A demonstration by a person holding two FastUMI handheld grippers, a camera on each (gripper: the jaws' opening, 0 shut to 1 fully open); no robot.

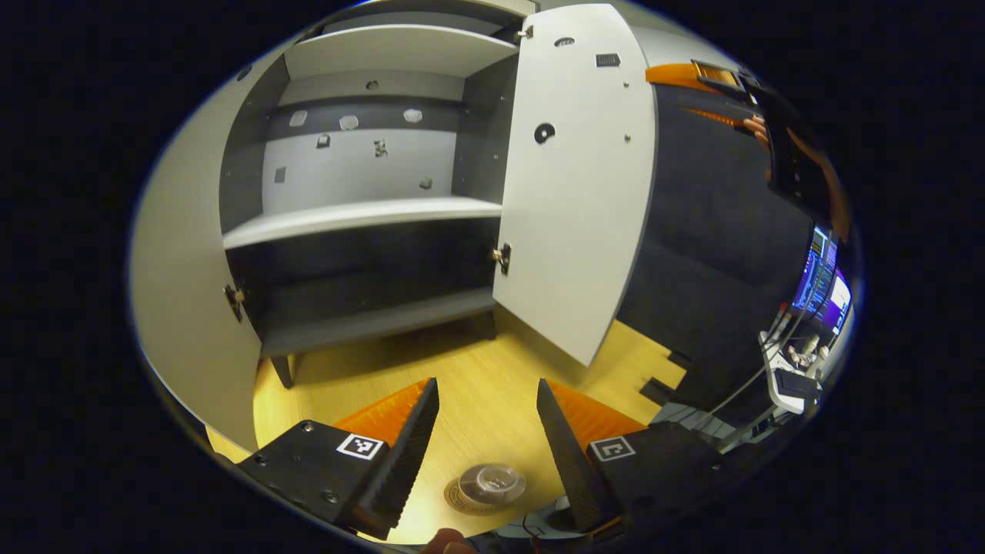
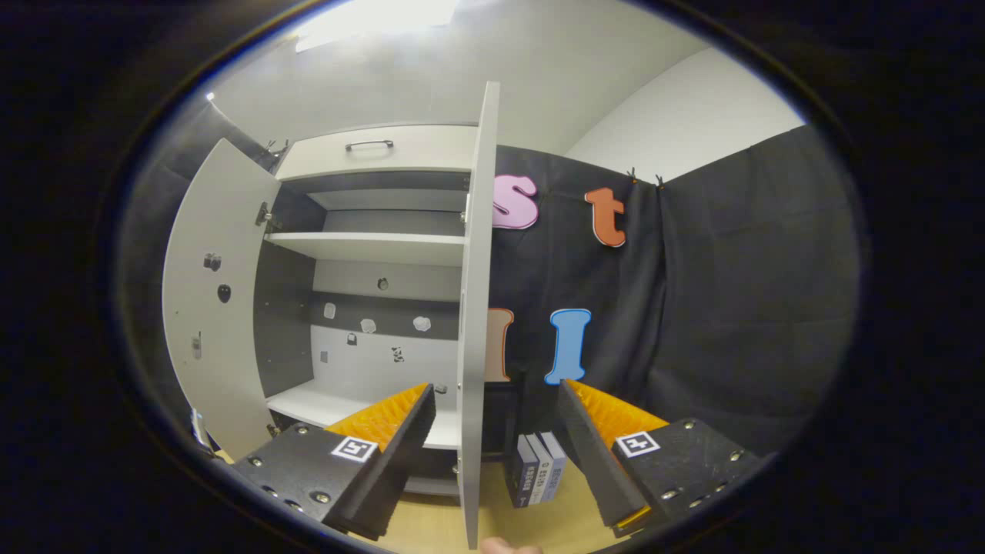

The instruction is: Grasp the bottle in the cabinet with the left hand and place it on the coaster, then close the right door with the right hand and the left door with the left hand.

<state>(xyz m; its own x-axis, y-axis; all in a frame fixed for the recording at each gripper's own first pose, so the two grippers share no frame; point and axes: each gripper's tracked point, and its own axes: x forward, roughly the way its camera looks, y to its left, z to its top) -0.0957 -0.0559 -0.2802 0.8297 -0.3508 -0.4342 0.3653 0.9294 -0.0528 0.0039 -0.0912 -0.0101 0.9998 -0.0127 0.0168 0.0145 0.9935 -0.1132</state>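
In the left gripper view a clear bottle (image 1: 492,483) stands on a round coaster (image 1: 460,500) on the wooden table, seen from above, low between the bases of my fingers. My left gripper (image 1: 486,385) is open and touches nothing. The cabinet (image 1: 369,208) ahead has both doors swung open, and the shelves I see hold nothing. Its right door (image 1: 577,192) stands out toward me. Far off at the upper right, my right gripper (image 1: 727,81) is held by a hand. In the right gripper view my right gripper (image 2: 496,385) is open, with the right door's edge (image 2: 473,308) between the fingers, apart from both.
The left door (image 2: 215,308) hangs wide open at the left. A drawer with a handle (image 2: 369,145) tops the cabinet. Several books (image 2: 539,469) stand on the table behind the right door. A lit monitor (image 1: 823,277) and cables sit far right.
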